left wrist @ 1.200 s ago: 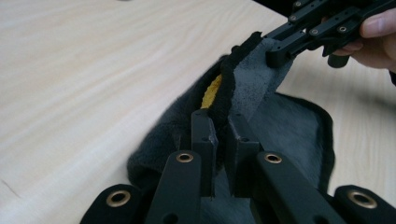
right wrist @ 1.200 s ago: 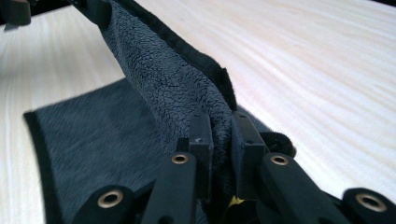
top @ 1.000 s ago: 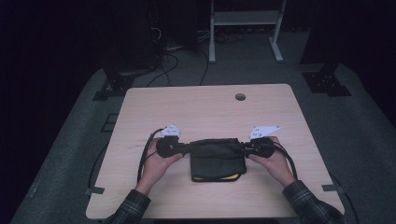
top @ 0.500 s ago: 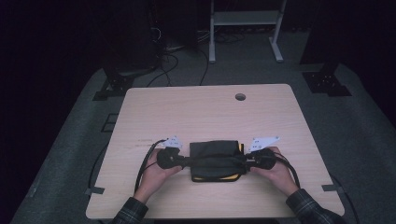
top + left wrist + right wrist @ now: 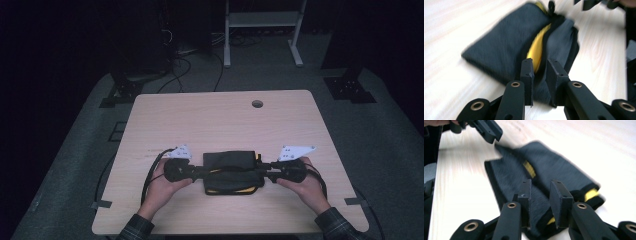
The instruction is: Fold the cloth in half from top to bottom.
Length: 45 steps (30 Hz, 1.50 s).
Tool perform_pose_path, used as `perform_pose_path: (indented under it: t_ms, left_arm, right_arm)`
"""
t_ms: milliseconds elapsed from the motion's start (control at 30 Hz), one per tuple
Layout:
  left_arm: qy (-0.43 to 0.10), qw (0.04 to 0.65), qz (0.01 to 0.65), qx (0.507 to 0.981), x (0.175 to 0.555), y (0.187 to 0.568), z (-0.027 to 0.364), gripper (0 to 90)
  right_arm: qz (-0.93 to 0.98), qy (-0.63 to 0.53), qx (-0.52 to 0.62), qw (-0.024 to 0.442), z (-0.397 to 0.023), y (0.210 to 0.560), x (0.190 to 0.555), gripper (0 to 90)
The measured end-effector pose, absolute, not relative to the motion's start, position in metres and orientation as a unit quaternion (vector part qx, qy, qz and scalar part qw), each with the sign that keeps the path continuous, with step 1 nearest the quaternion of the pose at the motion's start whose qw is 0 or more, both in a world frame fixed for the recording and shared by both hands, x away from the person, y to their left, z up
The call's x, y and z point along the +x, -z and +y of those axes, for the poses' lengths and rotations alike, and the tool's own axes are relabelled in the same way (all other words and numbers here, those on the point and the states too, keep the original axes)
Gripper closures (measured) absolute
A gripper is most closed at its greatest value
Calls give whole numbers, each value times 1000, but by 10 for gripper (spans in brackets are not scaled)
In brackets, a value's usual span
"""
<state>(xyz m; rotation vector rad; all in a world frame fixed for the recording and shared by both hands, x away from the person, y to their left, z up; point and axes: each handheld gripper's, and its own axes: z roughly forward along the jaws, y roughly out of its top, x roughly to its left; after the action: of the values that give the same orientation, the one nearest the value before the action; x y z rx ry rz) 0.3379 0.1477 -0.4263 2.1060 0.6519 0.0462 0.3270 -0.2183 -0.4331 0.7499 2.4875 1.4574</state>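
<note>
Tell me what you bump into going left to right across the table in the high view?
Left hand → left gripper → dark folded cloth with yellow trim → right gripper → right hand.

Lying on the worktop (image 5: 200,120) toward its near edge: folded cloth (image 5: 230,172), between left hand-held gripper (image 5: 199,172) and right hand-held gripper (image 5: 264,172), one at each end.

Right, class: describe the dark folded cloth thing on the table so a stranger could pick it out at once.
Start at the pale wooden table and look to its near edge, between the person's two hands. There lies a folded black fabric item with yellow trim showing along its edges and in its fold. It is the one soft, dark thing lying flat there.
</note>
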Motion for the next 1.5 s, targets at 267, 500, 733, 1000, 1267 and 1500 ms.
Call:
perform_pose_path:
  t_ms: [267, 500, 733, 1000, 1267, 1500]
  left_arm:
    - [-40, 468, 268, 841, 363, 416, 138, 785]
    - [-26, 440, 276, 854, 376, 443, 120, 793]
    - [-12, 424, 255, 869, 352, 449, 119, 777]
    - [8, 397, 240, 886, 325, 462, 122, 757]
    - [1, 400, 239, 885, 321, 465, 121, 713]
    - [-29, 430, 242, 869, 317, 446, 132, 546]
  right_arm:
    - [830, -486, 257, 92, -204, 427, 356, 785]
    - [852, -450, 257, 74, -181, 451, 377, 794]
    - [863, -445, 238, 37, -187, 459, 355, 794]
    - [874, -429, 229, 25, -202, 465, 327, 793]
    - [878, -422, 226, 31, -208, 468, 312, 757]
    - [856, -450, 245, 64, -220, 456, 315, 616]
